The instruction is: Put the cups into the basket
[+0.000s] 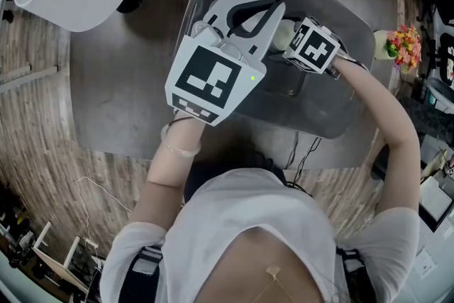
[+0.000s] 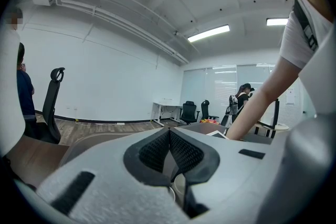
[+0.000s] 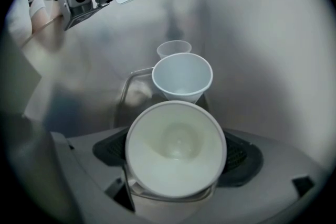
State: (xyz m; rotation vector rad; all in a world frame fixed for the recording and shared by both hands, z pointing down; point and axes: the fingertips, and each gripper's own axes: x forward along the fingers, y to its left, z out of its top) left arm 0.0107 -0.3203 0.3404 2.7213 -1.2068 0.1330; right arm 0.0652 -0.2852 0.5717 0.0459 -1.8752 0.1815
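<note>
The right claw (image 3: 176, 157) reaches down into the grey basket (image 3: 262, 34) and pinches a white cup (image 3: 176, 136) by its sides, the cup's mouth facing the camera. Two more cups are deeper in the basket: a second cup (image 3: 182, 75) just beyond the held one, and a clear cup (image 3: 174, 49) behind that. The left claw (image 2: 169, 136) is pressed together on nothing. It is raised above the surface (image 1: 120, 96) and points level across the room.
</note>
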